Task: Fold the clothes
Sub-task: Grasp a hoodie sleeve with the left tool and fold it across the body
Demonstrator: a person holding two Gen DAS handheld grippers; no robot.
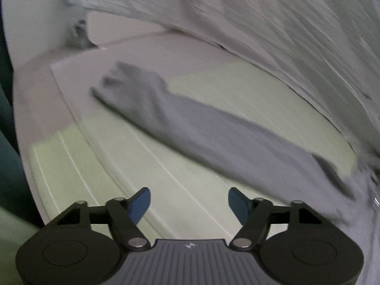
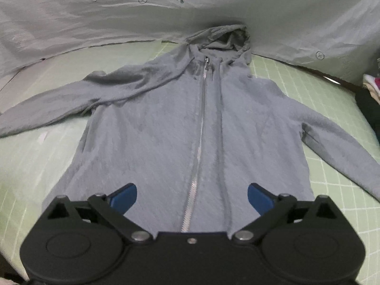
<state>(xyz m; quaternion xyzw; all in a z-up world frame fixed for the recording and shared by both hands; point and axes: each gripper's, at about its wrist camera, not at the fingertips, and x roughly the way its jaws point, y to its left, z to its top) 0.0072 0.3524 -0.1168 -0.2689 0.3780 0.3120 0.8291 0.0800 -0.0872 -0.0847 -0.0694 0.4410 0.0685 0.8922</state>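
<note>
A grey zip-up hoodie (image 2: 180, 123) lies face up and spread flat on a bed covered by a pale green checked sheet (image 2: 28, 166). Its zipper (image 2: 200, 123) is closed and runs up the middle to the hood (image 2: 223, 40), which rests against a white quilt printed with small carrots (image 2: 118, 16) bunched along the far side of the bed. Both sleeves are stretched outward, one to each side of the body.

The right gripper (image 2: 192, 198) hovers above the hem end of the hoodie, looking along the zipper toward the hood. Its blue-padded jaws stand wide apart and hold nothing.

The left gripper (image 1: 189, 201) is off to the side, over bare sheet. Its view is blurred. Its jaws are also wide apart and empty. Ahead of it the hoodie's left sleeve (image 1: 190, 123) lies in a long diagonal strip, cuff at the far end, with the body of the garment at the right edge of the view.

Judging from this layout, the folding has not started: the garment is laid out and ready. The likely first step is to bring a sleeve across the chest. That would call for the left gripper to reach the sleeve near its cuff, close on the thin fabric, and carry it inward without dragging the body out of line.
</note>
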